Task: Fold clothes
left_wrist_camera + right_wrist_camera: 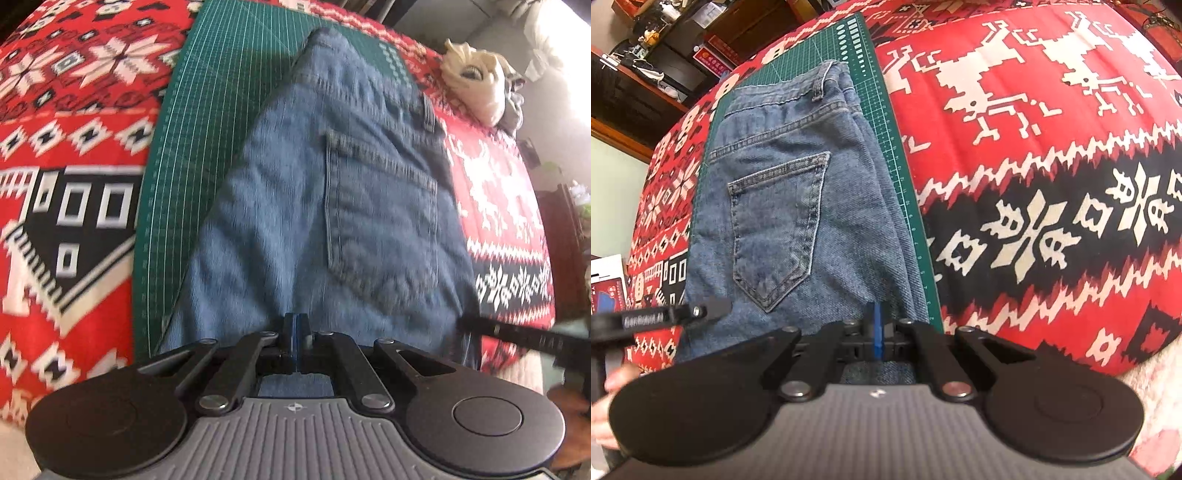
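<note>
Green mat (192, 110); both grippers (295, 332) (877, 332) pinching jeans (295, 221).

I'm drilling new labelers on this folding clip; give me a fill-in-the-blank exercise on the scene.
1. The jeans lie on a ____ cutting mat.
2. The jaws of both grippers are ____.
3. The white animal figures on the red blanket are ____.

Missing words: green; shut; deer

Folded blue jeans (783, 206) lie back pocket up on a green cutting mat (882, 122) over a red patterned blanket (1052, 184). The right tool (877, 334) pinches their near edge, fingers together. The left tool (665, 319) pokes in at near left.
</note>
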Motion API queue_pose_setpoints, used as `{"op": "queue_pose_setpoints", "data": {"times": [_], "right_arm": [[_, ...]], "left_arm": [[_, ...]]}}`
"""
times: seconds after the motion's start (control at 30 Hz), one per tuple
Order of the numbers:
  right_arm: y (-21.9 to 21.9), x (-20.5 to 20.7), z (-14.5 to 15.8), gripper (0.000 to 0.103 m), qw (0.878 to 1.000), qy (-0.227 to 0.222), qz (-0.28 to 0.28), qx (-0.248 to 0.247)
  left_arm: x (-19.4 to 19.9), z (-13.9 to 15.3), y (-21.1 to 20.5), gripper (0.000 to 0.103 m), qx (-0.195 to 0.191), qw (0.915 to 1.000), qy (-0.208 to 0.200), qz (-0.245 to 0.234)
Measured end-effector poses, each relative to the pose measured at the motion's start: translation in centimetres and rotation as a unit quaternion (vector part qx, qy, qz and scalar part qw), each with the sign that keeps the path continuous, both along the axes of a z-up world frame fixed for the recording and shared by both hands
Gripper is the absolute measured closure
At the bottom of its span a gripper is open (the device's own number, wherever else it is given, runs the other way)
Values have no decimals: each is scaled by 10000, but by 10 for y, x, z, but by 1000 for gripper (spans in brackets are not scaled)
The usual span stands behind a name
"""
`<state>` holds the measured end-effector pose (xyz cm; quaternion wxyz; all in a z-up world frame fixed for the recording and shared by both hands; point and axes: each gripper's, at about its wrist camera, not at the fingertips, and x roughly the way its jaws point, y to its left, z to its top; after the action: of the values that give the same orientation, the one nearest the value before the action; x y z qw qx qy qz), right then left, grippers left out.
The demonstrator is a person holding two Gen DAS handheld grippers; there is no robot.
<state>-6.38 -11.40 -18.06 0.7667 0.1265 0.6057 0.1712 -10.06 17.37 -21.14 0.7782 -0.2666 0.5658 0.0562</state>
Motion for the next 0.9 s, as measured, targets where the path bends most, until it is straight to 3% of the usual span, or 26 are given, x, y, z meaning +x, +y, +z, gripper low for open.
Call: {"op": "queue_pose_setpoints", "data": {"times": [0.5, 0.63, 0.7, 0.9], "right_arm": [[0, -11, 5, 103, 9993, -185, 301, -156], [7, -21, 11, 95, 9980, -273, 556, -101], [17, -26, 14, 95, 9968, -366, 706, -108], [58, -34, 21, 96, 9905, -715, 1143, -259]], "left_arm": [[-44, 2, -6, 101, -184, 9998, 81, 48], [-42, 14, -9, 99, -428, 9987, -261, 55], [-34, 17, -16, 99, -373, 9986, -378, -62], [-17, -1, -28, 99, -81, 9995, -155, -246]]}}
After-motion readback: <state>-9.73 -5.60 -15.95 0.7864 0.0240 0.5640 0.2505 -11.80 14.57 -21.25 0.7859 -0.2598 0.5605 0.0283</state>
